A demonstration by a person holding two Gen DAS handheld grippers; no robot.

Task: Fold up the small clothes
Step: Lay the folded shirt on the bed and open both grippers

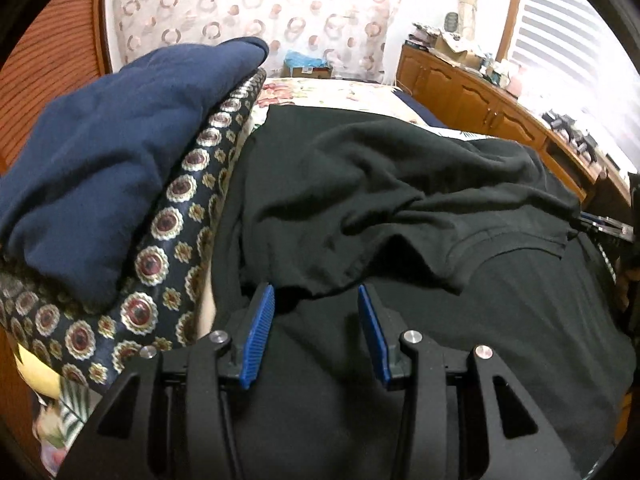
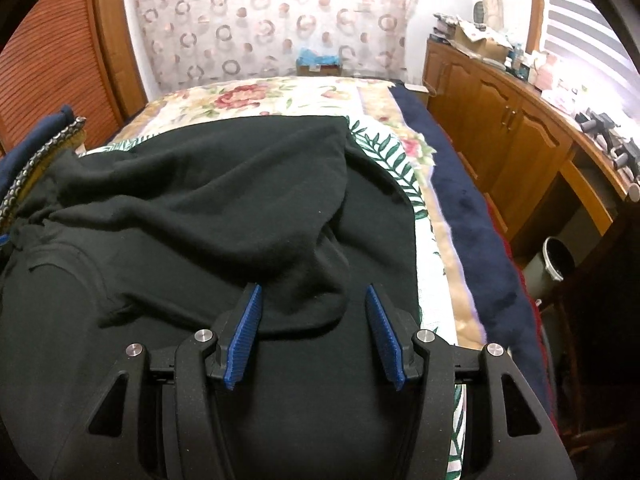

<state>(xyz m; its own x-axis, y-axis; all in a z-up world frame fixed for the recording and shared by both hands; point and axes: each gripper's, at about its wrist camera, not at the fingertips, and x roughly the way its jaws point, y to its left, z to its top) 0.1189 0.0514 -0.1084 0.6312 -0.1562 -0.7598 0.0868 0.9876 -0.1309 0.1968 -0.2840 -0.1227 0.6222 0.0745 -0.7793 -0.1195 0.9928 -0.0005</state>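
Black shirt [image 1: 400, 208] rumpled on floral bedspread [image 2: 280, 96]. Left gripper [image 1: 316, 300] and right gripper [image 2: 312, 300] both spread wide, empty, folded hem at 12 o'clock. Navy garment [image 1: 100, 152] at 10 o'clock.

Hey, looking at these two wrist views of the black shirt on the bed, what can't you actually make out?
- Black cotton shirt: its near part lies under the open right tongs and runs off the bottom edge in the right wrist view.
- Folded navy fleece garment: cut off by the left edge in the left wrist view.
- Clutter on the wooden cabinet: too small and overexposed to identify.
- Open left tongs: contact with the cloth unclear.
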